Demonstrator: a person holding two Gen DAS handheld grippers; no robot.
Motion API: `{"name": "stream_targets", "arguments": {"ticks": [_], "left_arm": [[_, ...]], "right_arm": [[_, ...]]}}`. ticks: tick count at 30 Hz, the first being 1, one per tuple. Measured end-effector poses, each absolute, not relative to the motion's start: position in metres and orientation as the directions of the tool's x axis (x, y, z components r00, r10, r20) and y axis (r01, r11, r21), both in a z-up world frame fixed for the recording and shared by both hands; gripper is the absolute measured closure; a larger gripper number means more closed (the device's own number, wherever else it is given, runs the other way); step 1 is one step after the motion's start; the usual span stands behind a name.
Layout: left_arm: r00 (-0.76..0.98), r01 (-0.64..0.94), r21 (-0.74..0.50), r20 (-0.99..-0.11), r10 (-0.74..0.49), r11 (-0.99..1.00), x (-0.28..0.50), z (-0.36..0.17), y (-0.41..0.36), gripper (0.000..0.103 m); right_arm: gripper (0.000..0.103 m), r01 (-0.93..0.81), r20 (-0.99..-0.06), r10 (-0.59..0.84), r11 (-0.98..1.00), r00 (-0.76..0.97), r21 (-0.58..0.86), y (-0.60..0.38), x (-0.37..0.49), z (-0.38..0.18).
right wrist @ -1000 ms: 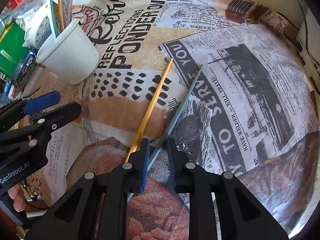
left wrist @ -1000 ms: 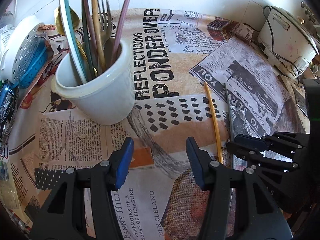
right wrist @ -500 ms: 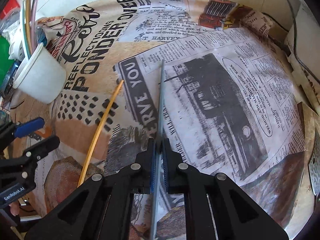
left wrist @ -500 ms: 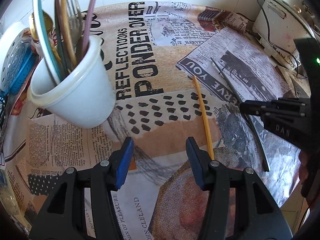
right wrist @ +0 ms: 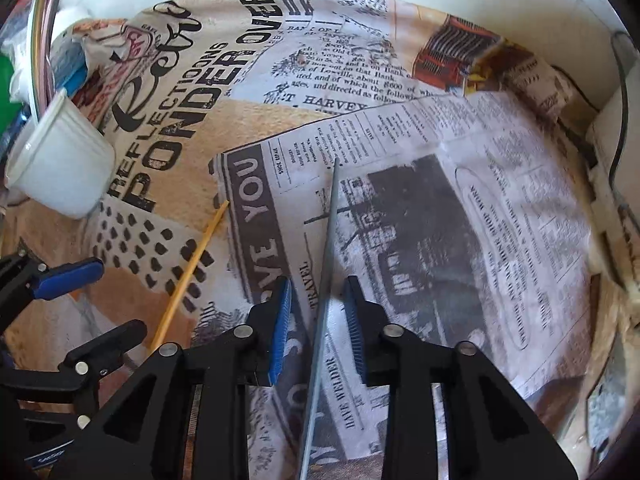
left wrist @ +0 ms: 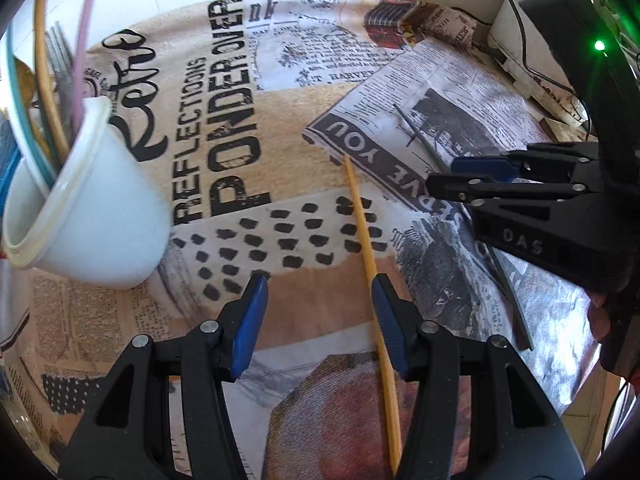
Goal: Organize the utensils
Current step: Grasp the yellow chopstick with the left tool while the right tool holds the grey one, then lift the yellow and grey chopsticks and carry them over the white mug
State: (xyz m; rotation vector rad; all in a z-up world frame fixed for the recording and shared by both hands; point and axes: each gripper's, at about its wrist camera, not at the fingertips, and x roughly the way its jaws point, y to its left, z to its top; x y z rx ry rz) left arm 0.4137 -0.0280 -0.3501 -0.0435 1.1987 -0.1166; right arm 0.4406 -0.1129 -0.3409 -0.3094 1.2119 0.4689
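Chopsticks: thin, light, slippery, grab mid-shaft

Left wrist: yellow chopstick flat on the table, touching one pad of the open left claw.
Right wrist: right claw just opened, grey chopstick lying loose between the pads

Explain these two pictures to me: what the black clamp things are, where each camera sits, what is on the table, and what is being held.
No robot here: a person carries a hand-held gripper in each hand, each with a camera looking along its fingers. One picture comes from the left gripper, the other from the right gripper. On the newspaper-print tablecloth stands a white cup full of utensils. A yellow chopstick and a grey chopstick lie on the cloth. The left gripper is open and empty. The right gripper's jaws have just been opening; the grey chopstick lies between them, ungripped.
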Motion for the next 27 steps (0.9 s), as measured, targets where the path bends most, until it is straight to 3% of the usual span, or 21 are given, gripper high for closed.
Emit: {"name": "stream_targets", "arguments": {"ticks": [3,4,5,13,16,27], "left_arm": [[0.342,0.076,-0.118,-0.93,-0.137,0.99,0.416,-0.352,-0.033,0.05],[0.337,0.082,-0.122,-0.93,-0.142,0.989,0.416,-0.352,-0.035,0.05],[0.332,0.09,-0.128,-0.931,-0.151,0.988,0.416,-0.353,-0.037,0.05],[0.32,0.14,-0.129,-0.933,-0.168,0.982,0.42,-0.356,-0.054,0.068],[0.304,0.154,-0.151,-0.933,-0.193,0.976,0.425,-0.357,-0.06,0.081],[0.255,0.244,-0.206,-0.929,-0.268,0.948,0.455,-0.358,-0.101,0.082]], "right_arm": [[0.086,-0.515,-0.941,0.184,0.857,0.285,0.012,-0.115,0.439,-0.34],[0.096,-0.51,-0.939,0.193,0.86,0.284,0.022,-0.118,0.439,-0.339],[0.097,-0.5,-0.938,0.191,0.866,0.289,0.023,-0.121,0.44,-0.337],[0.098,-0.415,-0.918,0.289,0.896,0.271,0.159,-0.147,0.436,-0.33],[0.098,-0.39,-0.908,0.31,0.902,0.281,0.187,-0.157,0.433,-0.325],[0.098,-0.306,-0.876,0.336,0.923,0.347,0.233,-0.196,0.422,-0.303]]}}
